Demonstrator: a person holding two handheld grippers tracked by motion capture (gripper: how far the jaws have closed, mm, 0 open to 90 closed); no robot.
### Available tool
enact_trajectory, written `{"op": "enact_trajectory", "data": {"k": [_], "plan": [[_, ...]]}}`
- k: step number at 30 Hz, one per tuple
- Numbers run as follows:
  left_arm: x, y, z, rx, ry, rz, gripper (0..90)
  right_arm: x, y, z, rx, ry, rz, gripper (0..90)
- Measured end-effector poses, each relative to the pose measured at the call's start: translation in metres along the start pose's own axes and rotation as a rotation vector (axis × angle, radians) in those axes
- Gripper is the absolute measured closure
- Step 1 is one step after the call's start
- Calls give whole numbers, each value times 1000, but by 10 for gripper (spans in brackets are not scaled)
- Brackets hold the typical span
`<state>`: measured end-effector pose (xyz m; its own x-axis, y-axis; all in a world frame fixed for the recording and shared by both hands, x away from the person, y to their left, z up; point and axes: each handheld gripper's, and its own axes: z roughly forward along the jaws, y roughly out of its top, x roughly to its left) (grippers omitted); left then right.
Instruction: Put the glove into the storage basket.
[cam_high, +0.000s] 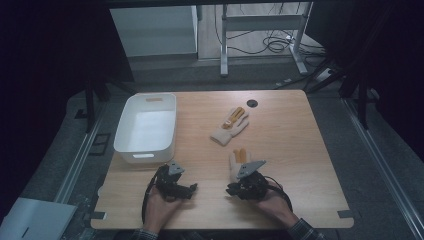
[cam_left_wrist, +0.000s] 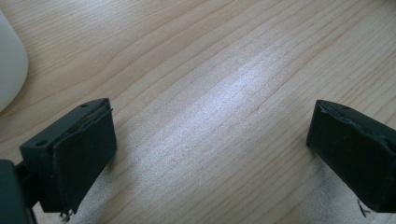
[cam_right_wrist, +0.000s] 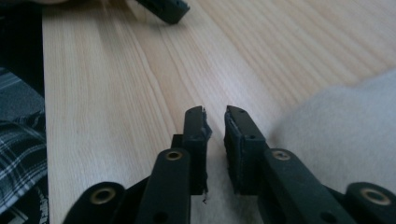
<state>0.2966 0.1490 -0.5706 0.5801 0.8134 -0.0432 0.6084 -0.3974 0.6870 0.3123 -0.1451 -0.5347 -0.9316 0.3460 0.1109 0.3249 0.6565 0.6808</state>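
While the left hand-held gripper (cam_high: 191, 188) rests wide open on the desk (cam_high: 300, 150), the right hand-held gripper (cam_right_wrist: 215, 122) stands nearly closed, empty, beside the near glove (cam_high: 239, 161), probably to grasp it.

The table (cam_high: 300, 150) is pale wood with a fine grain. The bin (cam_high: 121, 130) is white. Both gloves (cam_high: 229, 126) (cam_high: 236, 161) are white with orange-yellow, perhaps on the palms. The grippers (cam_high: 194, 188) (cam_high: 229, 190) are black, and a sleeve (cam_right_wrist: 21, 140) is dark plaid.
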Motion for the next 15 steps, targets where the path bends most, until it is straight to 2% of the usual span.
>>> {"op": "enact_trajectory", "data": {"k": [5,6,7,10,15], "plan": [[0,0,0,-3,0,-4,14,-9,13,-4,-23,-22,-2,707],[0,0,0,-3,0,-4,14,-11,15,-5,-29,-38,-4,700],[0,0,0,-3,0,-4,14,-15,18,-7,-35,-58,-3,695],[0,0,0,-2,1,-1,14,-30,25,-11,-57,-77,28,684],[0,0,0,1,0,3,14,-52,35,-14,-65,-139,50,655]]}}
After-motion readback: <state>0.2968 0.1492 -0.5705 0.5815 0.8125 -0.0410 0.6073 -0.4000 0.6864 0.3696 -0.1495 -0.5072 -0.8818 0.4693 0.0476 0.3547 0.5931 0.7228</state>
